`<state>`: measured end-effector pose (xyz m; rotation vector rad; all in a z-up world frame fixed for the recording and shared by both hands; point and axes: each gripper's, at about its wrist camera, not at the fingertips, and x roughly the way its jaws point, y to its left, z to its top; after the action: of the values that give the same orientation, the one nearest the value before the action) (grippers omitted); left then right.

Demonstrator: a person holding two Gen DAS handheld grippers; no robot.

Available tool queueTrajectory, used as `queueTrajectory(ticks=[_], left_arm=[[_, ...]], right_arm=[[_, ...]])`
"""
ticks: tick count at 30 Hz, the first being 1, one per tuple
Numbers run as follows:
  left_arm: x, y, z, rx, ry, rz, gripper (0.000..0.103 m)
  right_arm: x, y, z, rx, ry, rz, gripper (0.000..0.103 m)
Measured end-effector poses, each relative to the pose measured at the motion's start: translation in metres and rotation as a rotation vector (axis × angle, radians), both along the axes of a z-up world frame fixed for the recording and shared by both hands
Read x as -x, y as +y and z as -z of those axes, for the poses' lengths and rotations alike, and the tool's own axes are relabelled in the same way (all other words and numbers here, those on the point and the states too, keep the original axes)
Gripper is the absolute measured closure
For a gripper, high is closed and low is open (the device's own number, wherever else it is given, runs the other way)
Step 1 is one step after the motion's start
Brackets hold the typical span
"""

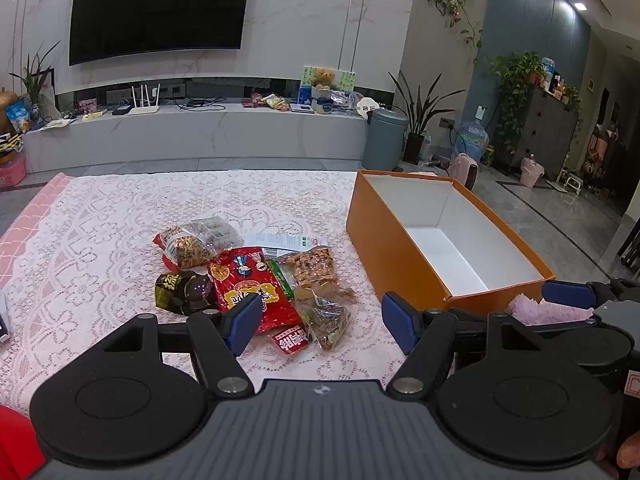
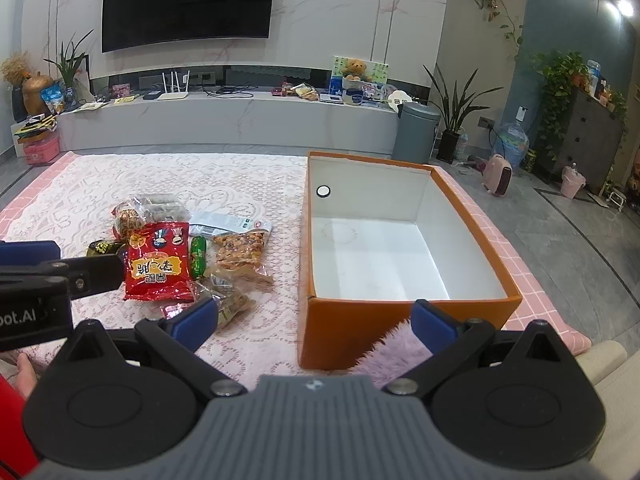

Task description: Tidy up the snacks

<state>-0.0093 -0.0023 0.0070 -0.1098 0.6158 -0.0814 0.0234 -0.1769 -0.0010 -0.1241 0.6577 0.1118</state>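
Both grippers — left point(image 1: 322, 322), right point(image 2: 316, 322) — gape wide, blue pads bare, nothing between. Snacks point(image 1: 256, 276) — crinkly foil and clear plastic packets — heaped on lace cloth point(image 1: 120, 216), left of rectangular orange box point(image 2: 360, 324), white inside.

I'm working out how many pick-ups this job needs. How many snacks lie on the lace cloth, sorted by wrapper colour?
Red packets: 2
Black packet: 1
Green stick: 1
White packet: 1
Clear bags: 5
Total: 10, though the pile overlaps, so another could be hidden.
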Motion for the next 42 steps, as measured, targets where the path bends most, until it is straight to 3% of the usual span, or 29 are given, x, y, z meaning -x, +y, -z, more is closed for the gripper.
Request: queueTrajectory(ticks=[42], left_arm=[[-0.0023, 0.0029, 0.0003, -0.024, 0.032, -0.023, 0.023]], right_arm=[[-0.0004, -0.0029, 0.0001, -0.008, -0.004, 0.016, 0.003]])
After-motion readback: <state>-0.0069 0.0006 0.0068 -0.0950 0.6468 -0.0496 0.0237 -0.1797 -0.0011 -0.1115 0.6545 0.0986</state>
